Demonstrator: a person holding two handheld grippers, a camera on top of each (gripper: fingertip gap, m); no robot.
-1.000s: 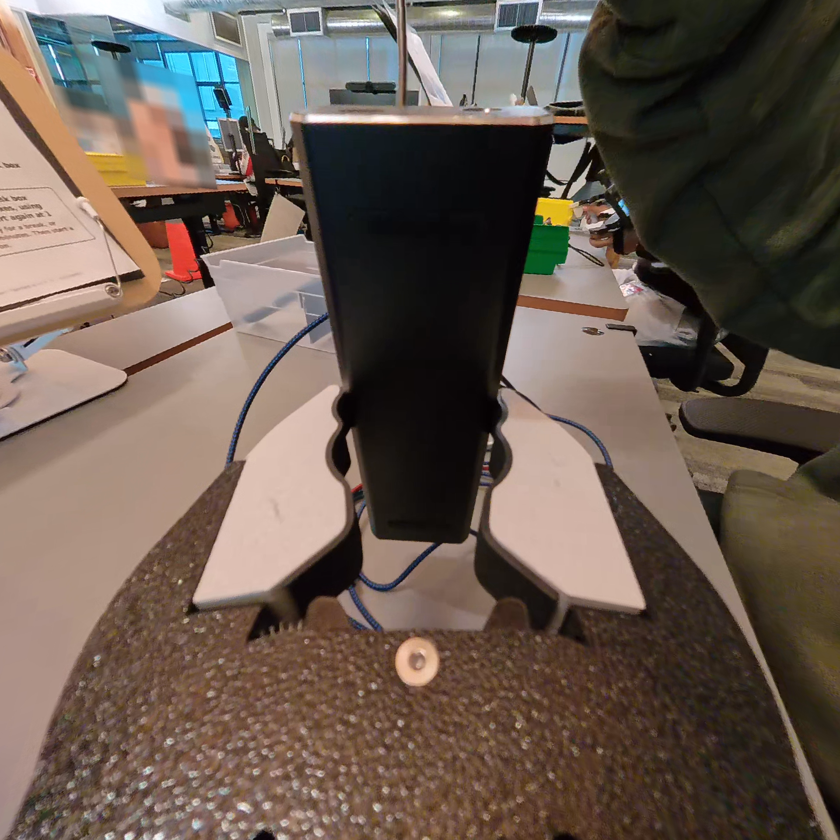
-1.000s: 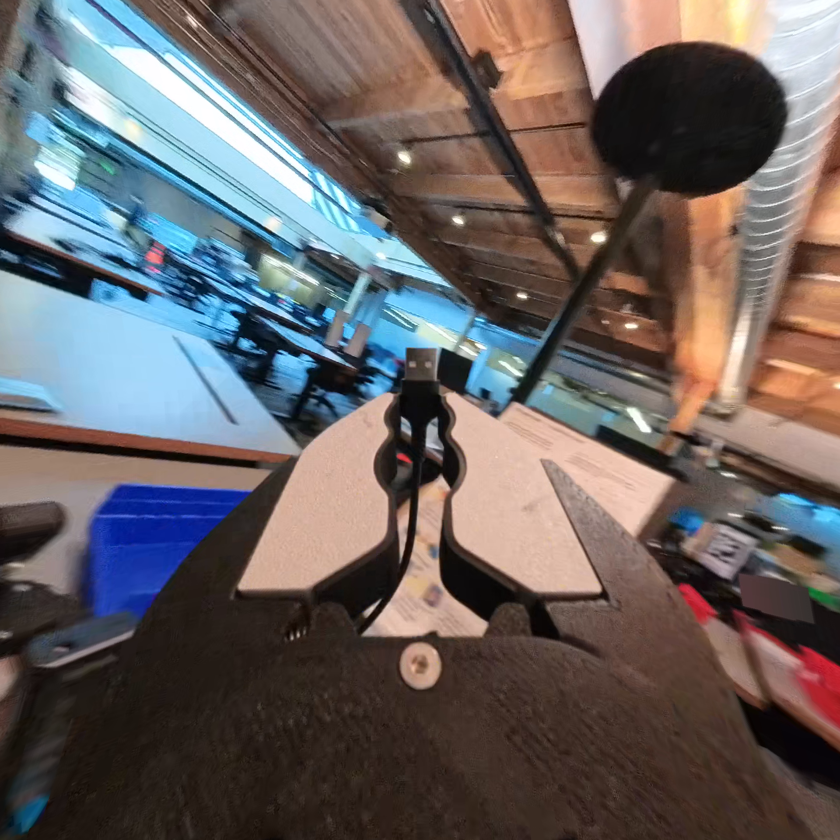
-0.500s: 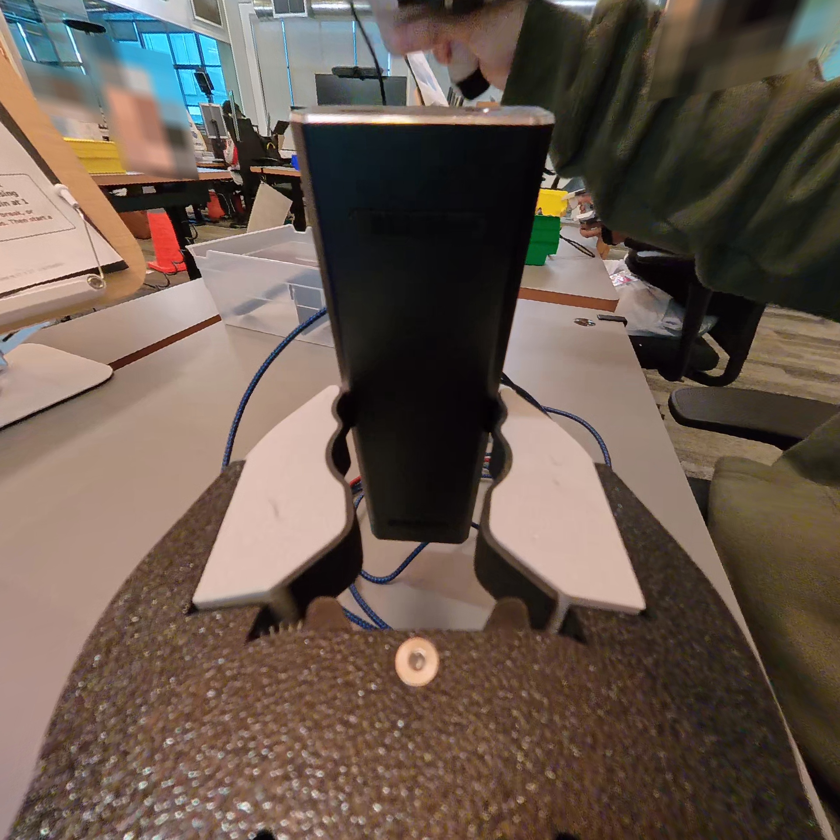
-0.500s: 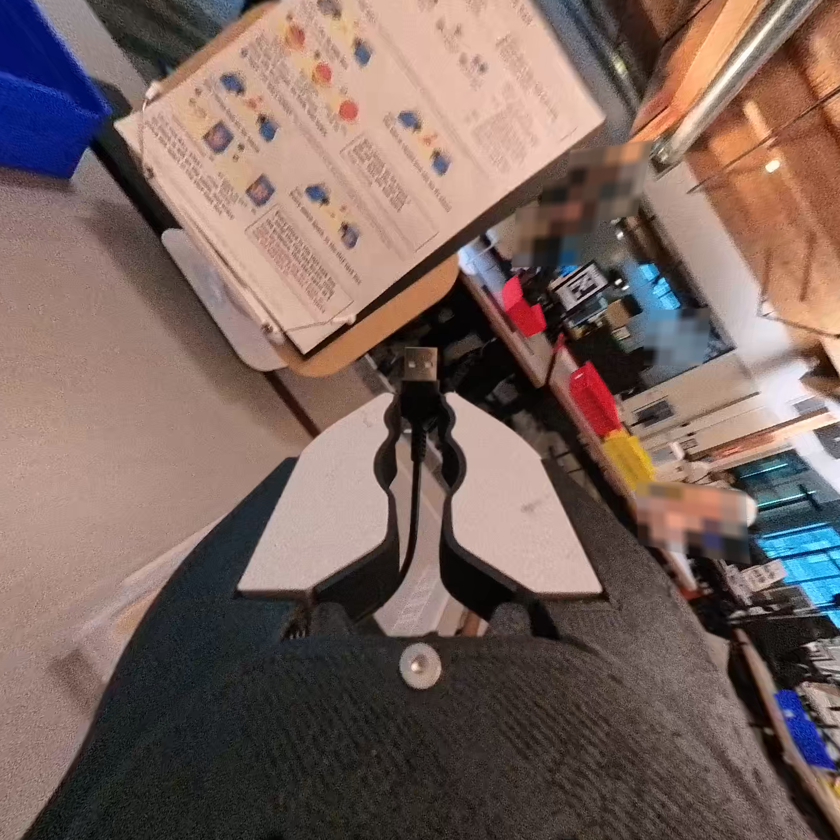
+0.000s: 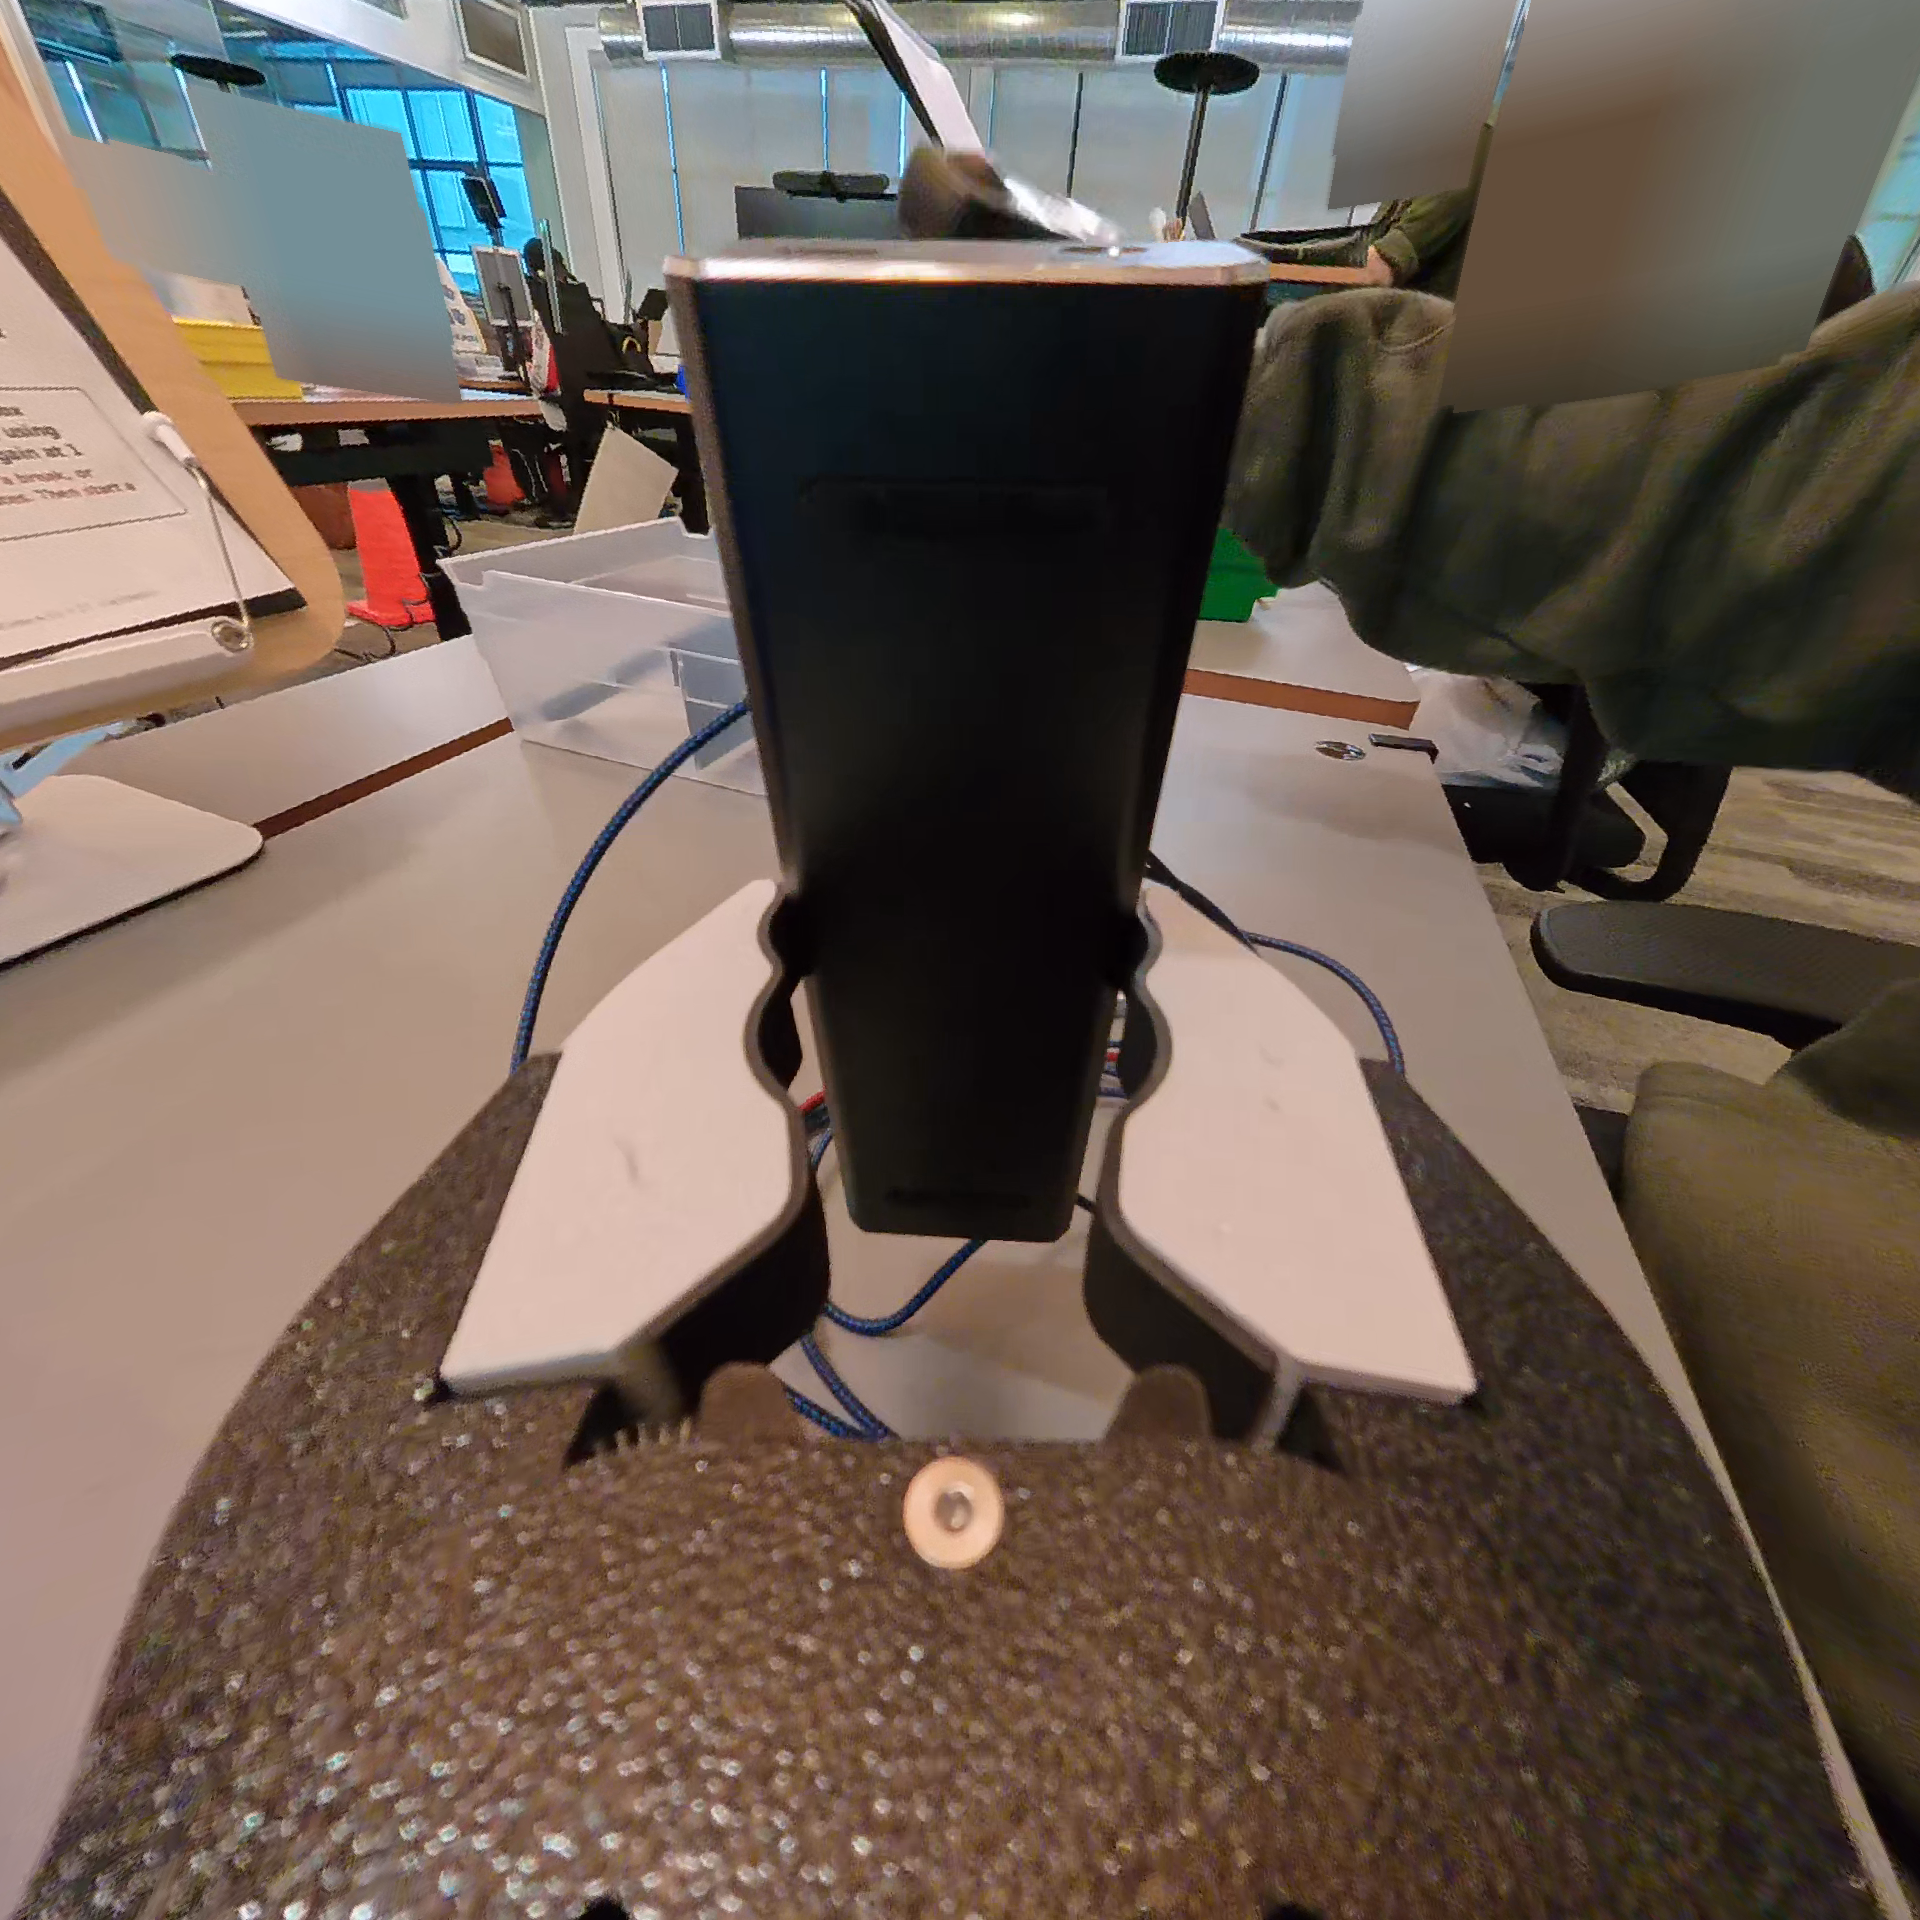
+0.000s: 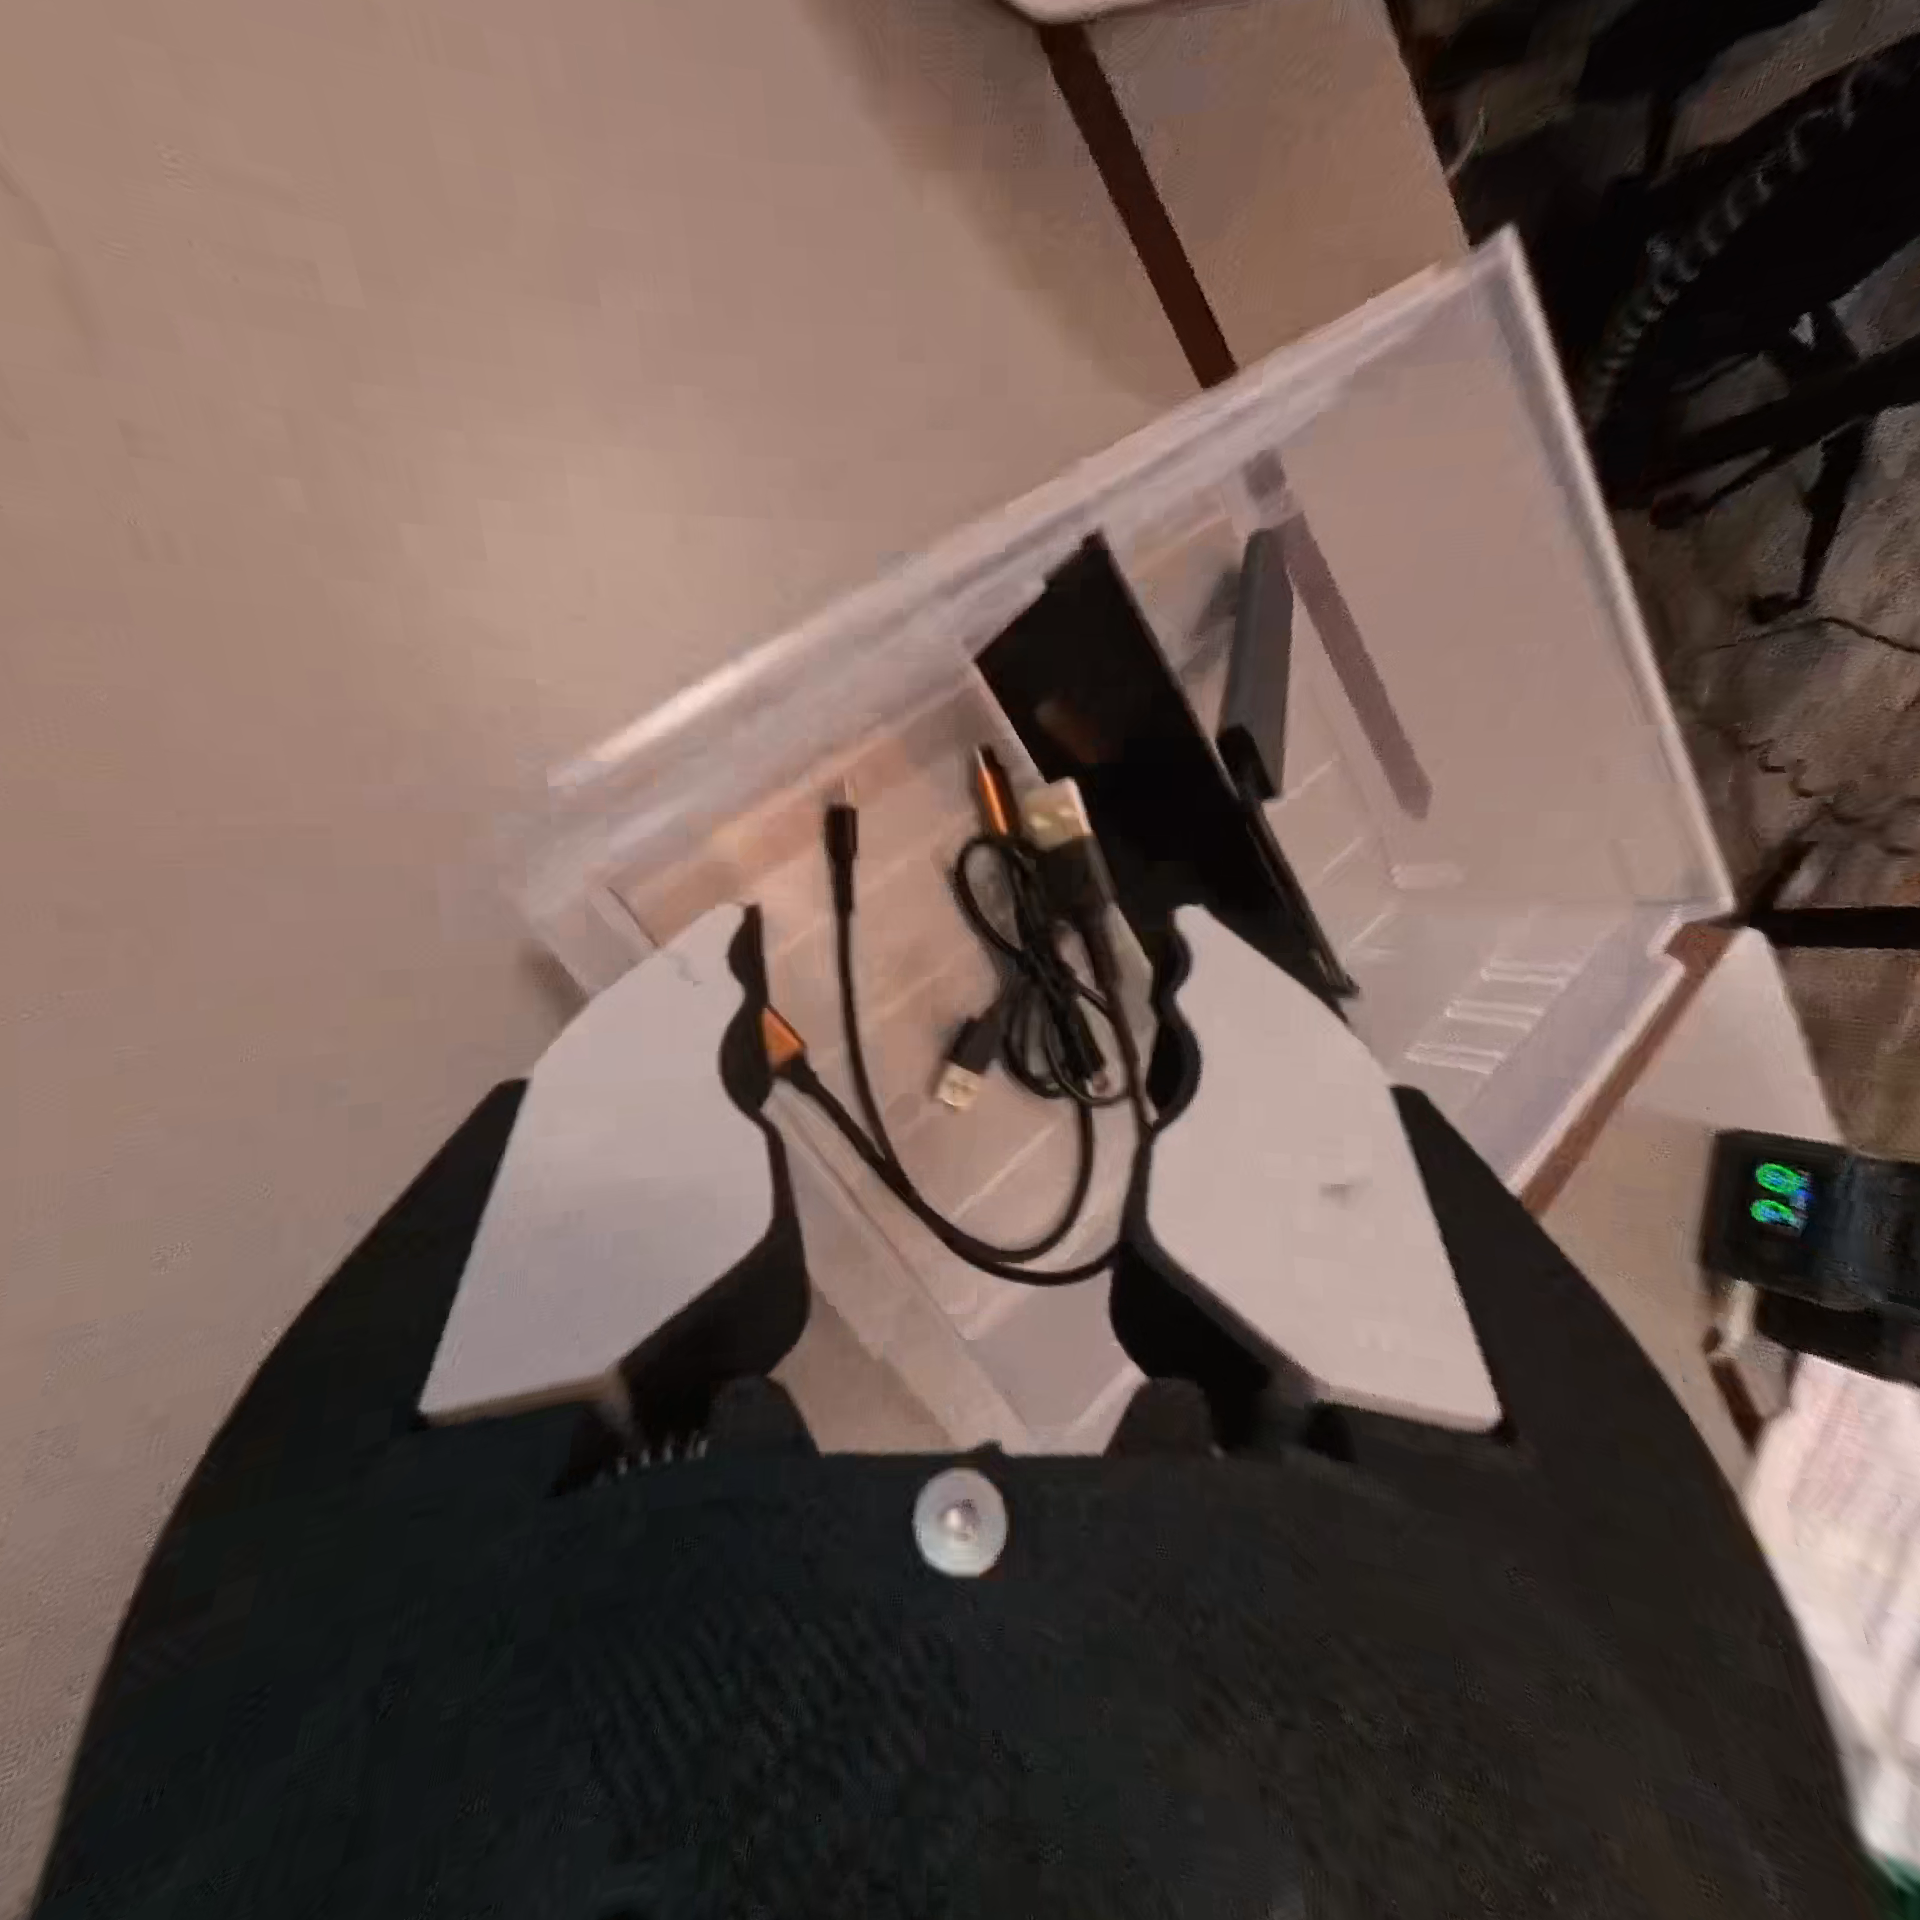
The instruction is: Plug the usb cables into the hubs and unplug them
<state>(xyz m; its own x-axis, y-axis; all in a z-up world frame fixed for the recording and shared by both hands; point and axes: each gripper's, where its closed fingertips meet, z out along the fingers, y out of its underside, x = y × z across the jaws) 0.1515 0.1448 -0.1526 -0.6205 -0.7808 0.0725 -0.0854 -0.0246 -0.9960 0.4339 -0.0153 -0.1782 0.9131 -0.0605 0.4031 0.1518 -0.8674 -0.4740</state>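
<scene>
Open-plan office desks and tall windows fill the background of your left wrist view, where the grey table [image 5: 312,1039] stretches ahead. Your left gripper [image 5: 961,940] is clenched on a black hub [image 5: 966,727], holding it upright, its silver top edge level with the far desks. A blue braided cable [image 5: 623,831] loops on the table behind and beneath the hub. A clear plastic bin [image 5: 592,644] sits farther back on the table, and a clipboard stand [image 5: 125,540] rises at the left. A green sleeve [image 5: 1610,540] reaches in from the right, and a blurred object hangs just above the hub's top edge; what it is cannot be told

Your right wrist view, blurred by motion, looks down on the same clear plastic bin [image 6: 1507,582]. Your right gripper [image 6: 961,935] is released, jaws wide apart and holding nothing. Between them, inside the bin, lie loose black usb cables [image 6: 1039,977], one with an orange collar [image 6: 779,1039] near the left finger. A black hub [image 6: 1143,769] and a grey hub [image 6: 1257,665] lie in the bin beyond the cables
</scene>
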